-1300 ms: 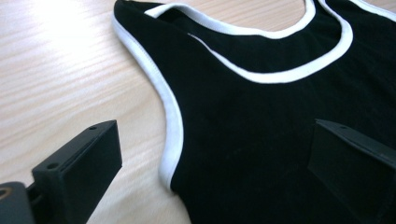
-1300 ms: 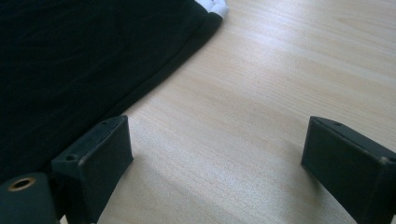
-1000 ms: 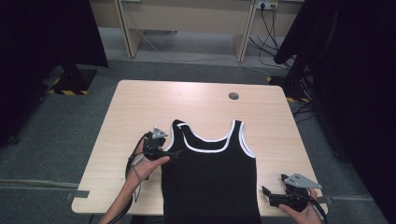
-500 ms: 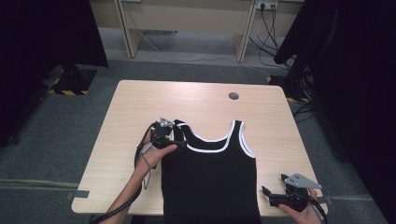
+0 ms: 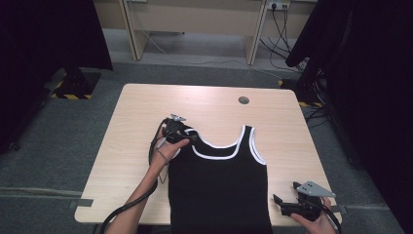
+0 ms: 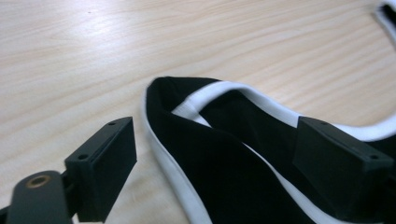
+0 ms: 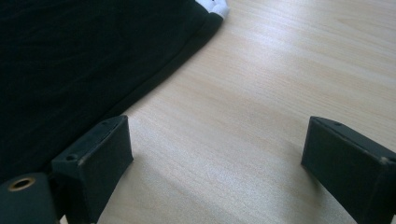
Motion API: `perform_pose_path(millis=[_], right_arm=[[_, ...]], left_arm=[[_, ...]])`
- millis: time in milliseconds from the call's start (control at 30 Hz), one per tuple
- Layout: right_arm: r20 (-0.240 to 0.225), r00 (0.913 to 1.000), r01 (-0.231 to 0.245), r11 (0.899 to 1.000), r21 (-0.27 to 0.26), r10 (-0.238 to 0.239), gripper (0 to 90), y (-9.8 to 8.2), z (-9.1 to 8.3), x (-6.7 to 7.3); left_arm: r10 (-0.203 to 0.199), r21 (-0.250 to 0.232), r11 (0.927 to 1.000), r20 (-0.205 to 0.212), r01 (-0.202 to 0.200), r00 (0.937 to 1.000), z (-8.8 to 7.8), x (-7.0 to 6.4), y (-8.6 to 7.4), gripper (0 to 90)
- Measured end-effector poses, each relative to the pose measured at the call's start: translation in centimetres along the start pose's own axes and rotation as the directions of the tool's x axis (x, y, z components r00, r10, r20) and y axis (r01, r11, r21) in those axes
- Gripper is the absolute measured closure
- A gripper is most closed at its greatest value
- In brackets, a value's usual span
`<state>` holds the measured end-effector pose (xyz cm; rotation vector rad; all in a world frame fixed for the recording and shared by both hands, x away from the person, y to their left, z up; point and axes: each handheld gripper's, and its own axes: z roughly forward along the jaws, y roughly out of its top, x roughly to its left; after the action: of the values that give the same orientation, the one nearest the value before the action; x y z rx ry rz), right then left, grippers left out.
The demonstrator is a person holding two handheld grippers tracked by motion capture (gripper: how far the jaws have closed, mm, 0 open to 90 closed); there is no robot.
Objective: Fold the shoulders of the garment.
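Observation:
A black tank top (image 5: 219,190) with white trim lies flat on the wooden table (image 5: 141,112), its hem hanging over the near edge. My left gripper (image 5: 191,138) is at the top's left shoulder strap (image 6: 210,154). The strap lies between its jaws, which have just been closing but stand apart, with no pad pressing on the cloth. My right gripper (image 5: 278,202) rests open near the table's front right corner, beside the top's side edge (image 7: 70,60), with bare wood between its jaws (image 7: 215,135).
A round cable hole (image 5: 243,100) sits in the far part of the table. Dark curtains (image 5: 370,73) hang on both sides. A desk frame (image 5: 195,29) and floor cables (image 5: 287,29) lie beyond the table.
My left gripper has slid across the table, right and away from me, onto the left shoulder strap. The right gripper has kept still.

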<state>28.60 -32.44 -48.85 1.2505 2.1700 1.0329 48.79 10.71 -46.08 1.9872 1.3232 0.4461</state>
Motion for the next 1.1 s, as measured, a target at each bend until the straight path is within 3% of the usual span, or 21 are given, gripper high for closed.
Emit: perform_pose_path(millis=[100,367,400,500,533,567,600,633,667,733,1100], right_arm=[[-0.001,1.0,0.001,1.0,0.0,-0.001,9.0,0.0,0.0,0.0],[-0.002,1.0,0.001,1.0,0.0,-0.001,9.0,0.0,0.0,0.0],[-0.002,1.0,0.001,1.0,0.0,-0.001,9.0,0.0,0.0,0.0],[-0.002,1.0,0.002,1.0,-0.001,-0.002,9.0,0.0,0.0,0.0],[-0.002,1.0,0.002,1.0,-0.001,-0.002,9.0,0.0,0.0,0.0],[-0.002,1.0,0.002,1.0,-0.001,-0.002,9.0,0.0,0.0,0.0],[-0.002,1.0,0.002,1.0,-0.001,-0.002,9.0,0.0,0.0,0.0],[-0.002,1.0,0.002,1.0,-0.001,-0.002,9.0,0.0,0.0,0.0],[-0.003,1.0,0.002,1.0,-0.001,-0.002,9.0,0.0,0.0,0.0],[-0.003,1.0,0.002,1.0,-0.001,-0.002,9.0,0.0,0.0,0.0],[-0.003,1.0,0.002,1.0,-0.002,-0.002,9.0,0.0,0.0,0.0]], left_arm=[[-0.014,0.014,0.9998,-0.026,0.014,0.9996,0.7,0.4,0.4,15.6],[-0.021,0.025,0.9994,-0.027,0.022,0.9994,1.7,0.5,0.7,26.1],[-0.006,0.036,0.9993,-0.028,0.007,0.9996,1.9,0.4,0.7,36.1],[0.012,0.02,0.9997,-0.038,-0.011,0.9992,2.0,0.4,0.6,52.1],[0.014,0.011,0.9998,-0.038,-0.014,0.9992,2.0,0.4,0.6,52.1],[0.012,0.004,0.9999,-0.03,-0.012,0.9995,2.1,0.5,0.6,57.5],[0.014,0.0,0.9999,-0.021,-0.014,0.9997,2.1,0.5,0.5,68.7],[0.017,-0.002,0.9999,-0.013,-0.017,0.9998,2.1,0.5,0.5,68.7],[0.025,-0.009,0.9997,-0.012,-0.025,0.9996,2.0,0.4,0.5,76.2],[0.039,-0.016,0.9991,-0.011,-0.039,0.9992,1.7,0.3,0.6,81.0],[0.074,-0.096,0.9931,0.067,-0.067,0.995,-2.2,-0.8,0.8,86.0]])
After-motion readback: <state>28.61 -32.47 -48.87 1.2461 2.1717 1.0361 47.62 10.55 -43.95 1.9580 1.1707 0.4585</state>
